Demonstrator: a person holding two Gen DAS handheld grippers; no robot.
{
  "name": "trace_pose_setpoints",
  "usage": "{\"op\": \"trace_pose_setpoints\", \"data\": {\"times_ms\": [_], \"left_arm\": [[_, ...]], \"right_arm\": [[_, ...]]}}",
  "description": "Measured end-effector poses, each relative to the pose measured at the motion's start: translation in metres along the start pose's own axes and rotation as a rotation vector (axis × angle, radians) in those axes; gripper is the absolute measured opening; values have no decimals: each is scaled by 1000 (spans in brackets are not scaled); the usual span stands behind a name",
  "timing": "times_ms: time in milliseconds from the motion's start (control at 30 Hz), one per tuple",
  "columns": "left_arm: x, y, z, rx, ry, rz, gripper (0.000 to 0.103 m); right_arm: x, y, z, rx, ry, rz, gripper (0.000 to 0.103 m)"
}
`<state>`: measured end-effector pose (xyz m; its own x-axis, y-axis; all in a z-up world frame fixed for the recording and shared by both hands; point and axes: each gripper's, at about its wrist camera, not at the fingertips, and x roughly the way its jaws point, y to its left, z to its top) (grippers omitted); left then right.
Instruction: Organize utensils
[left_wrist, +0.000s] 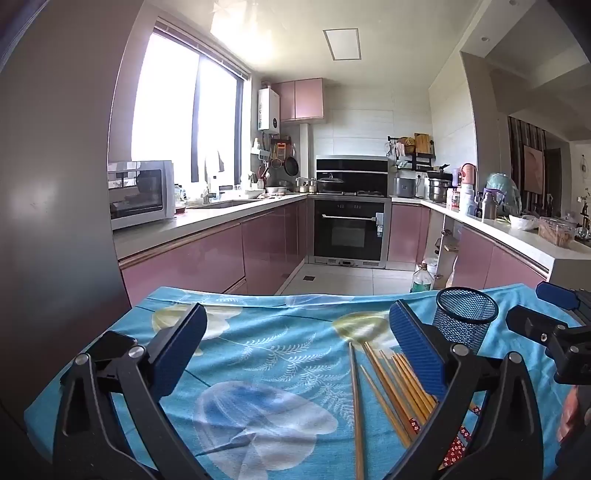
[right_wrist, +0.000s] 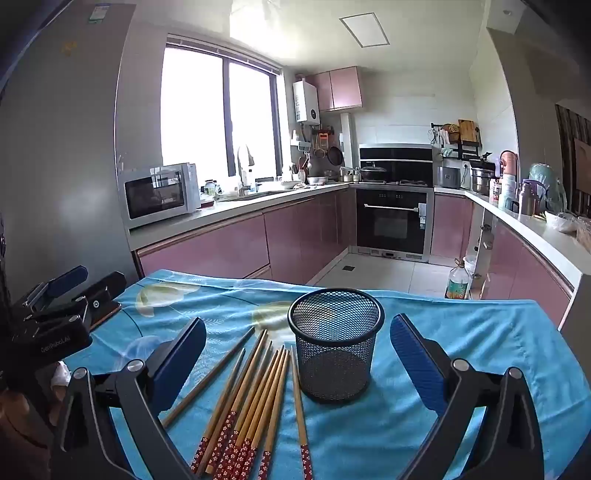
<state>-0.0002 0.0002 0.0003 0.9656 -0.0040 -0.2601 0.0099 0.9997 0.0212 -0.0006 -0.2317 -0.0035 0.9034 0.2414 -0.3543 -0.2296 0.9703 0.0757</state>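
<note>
Several wooden chopsticks (right_wrist: 255, 391) with red flowered ends lie fanned on the blue cloth, left of an upright, empty black mesh holder (right_wrist: 334, 345). My right gripper (right_wrist: 297, 350) is open and empty, hovering above the chopsticks and the holder. In the left wrist view the chopsticks (left_wrist: 391, 384) lie under the right finger and the holder (left_wrist: 466, 317) stands behind it. My left gripper (left_wrist: 295, 350) is open and empty over the cloth, left of the chopsticks. Each gripper shows at the edge of the other's view: right (left_wrist: 554, 325), left (right_wrist: 62, 306).
The table has a blue floral cloth (right_wrist: 461, 332); its far edge drops to a tiled kitchen floor. A grey fridge (right_wrist: 55, 147) stands at the left. Pink cabinets, a microwave (right_wrist: 159, 194), an oven (right_wrist: 393, 219) and a bottle on the floor (right_wrist: 457, 282) lie beyond.
</note>
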Motion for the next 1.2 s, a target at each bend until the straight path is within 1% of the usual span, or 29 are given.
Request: {"op": "trace_pose_setpoints", "data": {"times_ms": [100, 233, 300, 467, 500, 533, 1200], "left_arm": [[2, 0, 1, 2, 1, 3, 97], [4, -5, 11, -5, -1, -6, 97], [-2, -10, 7, 1, -20, -12, 97], [-6, -1, 2, -4, -38, -34, 97], [-5, -1, 2, -5, -40, -35, 97], [-5, 0, 1, -7, -41, -37, 97], [-7, -2, -1, -13, -48, -43, 97]], "right_arm": [[1, -2, -1, -8, 3, -3, 97], [4, 1, 2, -19, 6, -7, 97], [1, 1, 5, -12, -4, -8, 97], [5, 6, 15, -15, -3, -11, 97], [5, 5, 12, -11, -10, -10, 97], [-1, 1, 2, -2, -30, -8, 97], [2, 4, 1, -11, -32, -3, 97]]}}
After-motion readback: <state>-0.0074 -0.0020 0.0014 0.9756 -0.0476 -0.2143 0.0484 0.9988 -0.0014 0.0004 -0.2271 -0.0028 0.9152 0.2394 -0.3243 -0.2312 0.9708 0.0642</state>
